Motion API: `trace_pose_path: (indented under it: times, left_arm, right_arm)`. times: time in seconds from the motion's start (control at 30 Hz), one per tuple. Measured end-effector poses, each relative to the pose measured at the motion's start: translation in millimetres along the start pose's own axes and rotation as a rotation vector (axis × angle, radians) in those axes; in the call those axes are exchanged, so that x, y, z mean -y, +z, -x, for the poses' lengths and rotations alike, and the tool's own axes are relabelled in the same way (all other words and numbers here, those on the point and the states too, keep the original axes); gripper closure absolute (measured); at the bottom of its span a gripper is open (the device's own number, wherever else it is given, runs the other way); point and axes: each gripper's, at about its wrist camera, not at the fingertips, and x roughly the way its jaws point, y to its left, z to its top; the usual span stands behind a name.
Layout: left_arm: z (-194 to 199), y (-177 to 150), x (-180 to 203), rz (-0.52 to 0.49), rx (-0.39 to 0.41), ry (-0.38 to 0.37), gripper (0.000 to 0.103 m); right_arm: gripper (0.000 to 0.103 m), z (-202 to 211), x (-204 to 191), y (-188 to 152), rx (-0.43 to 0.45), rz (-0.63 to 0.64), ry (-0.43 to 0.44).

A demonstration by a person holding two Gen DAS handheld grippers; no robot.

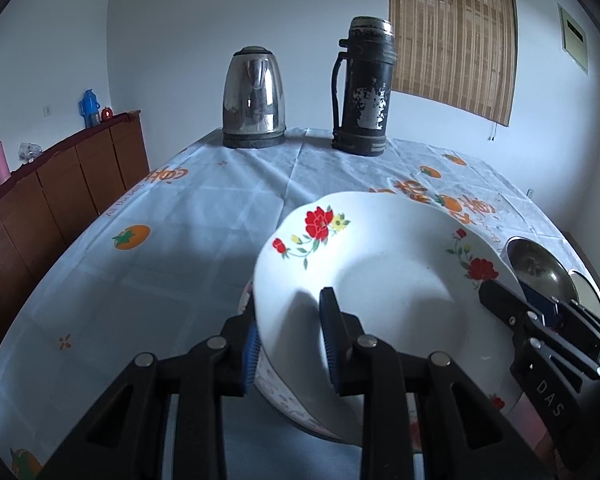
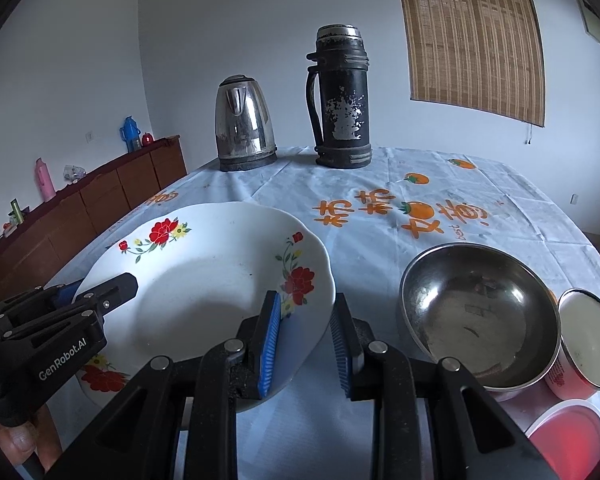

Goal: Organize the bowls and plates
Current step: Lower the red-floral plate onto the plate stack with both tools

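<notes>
While your left gripper (image 1: pixel 290 336) pinched the near-left rim of the white plate (image 1: pixel 384 276), the left wrist view showed red roses painted round its scalloped border. It sat tilted over a second patterned dish (image 1: pixel 284 396), mostly hidden beneath. Open tablecloth (image 1: pixel 160 264) ran leftward to the table's left edge and back to the kettle (image 1: pixel 254 98) and flask (image 1: pixel 362 88) at the far edge. Your right gripper (image 1: pixel 500 300) covered part of the steel bowl (image 1: pixel 536 266).

From the right wrist, your right gripper (image 2: pixel 306 338) clamped the plate's (image 2: pixel 220 280) right rim. The steel bowl (image 2: pixel 480 312) stood just right of it, touching a red-sided cup (image 2: pixel 588 340); a red lid (image 2: pixel 568 428) was cut off by the frame. Your left gripper (image 2: pixel 100 290) held the opposite rim.
</notes>
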Motion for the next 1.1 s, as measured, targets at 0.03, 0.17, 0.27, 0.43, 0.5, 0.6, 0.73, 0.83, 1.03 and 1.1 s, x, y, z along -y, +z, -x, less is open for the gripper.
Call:
trace_pose_path:
  times: [0.03, 0.17, 0.27, 0.43, 0.5, 0.6, 0.73, 0.83, 1.03, 1.1]
  left_arm:
    - [-1.0, -0.1, 0.1, -0.001, -0.002, -0.001, 0.078]
    - [-4.4, -1.3, 0.4, -0.003, -0.01, -0.007, 0.078]
    - [-6.6, -2.2, -0.9, -0.002, -0.016, -0.009, 0.078]
    - [-12.4, -2.8, -6.1, 0.007, -0.031, -0.011, 0.078]
    - [-14.2, -3.6, -7.1, 0.01, -0.035, -0.013, 0.078]
    - [-15.8, -4.3, -7.6, 0.008, -0.037, -0.013, 0.078]
    - [-18.8, -5.8, -9.4, 0.015, -0.046, -0.015, 0.078]
    - [-20.2, -6.3, -10.3, 0.018, -0.048, -0.019, 0.078]
    - [-21.9, -6.1, -11.7, 0.021, -0.051, -0.023, 0.078]
    - [-22.2, -6.3, -11.2, 0.017, -0.052, -0.022, 0.078]
  right_arm:
    - [0.076, -0.7, -0.2, 0.1, -0.002, 0.001, -0.001]
    - [0.076, -3.3, 0.0, -0.4, -0.012, 0.003, -0.009]
    - [0.076, -5.3, -0.7, -1.6, -0.019, 0.008, -0.013]
    - [0.076, -9.6, -5.7, -3.8, -0.033, 0.026, -0.015]
    - [0.076, -10.9, -7.1, -4.6, -0.037, 0.031, -0.017]
    - [0.076, -13.0, -8.1, -5.2, -0.042, 0.032, -0.017]
    - [0.076, -16.1, -10.5, -6.4, -0.051, 0.038, -0.022]
    - [0.076, -17.6, -11.6, -5.7, -0.055, 0.04, -0.024]
    - [0.076, -21.2, -13.2, -5.5, -0.065, 0.041, -0.023]
    - [0.076, -22.5, -13.5, -5.3, -0.071, 0.042, -0.025]
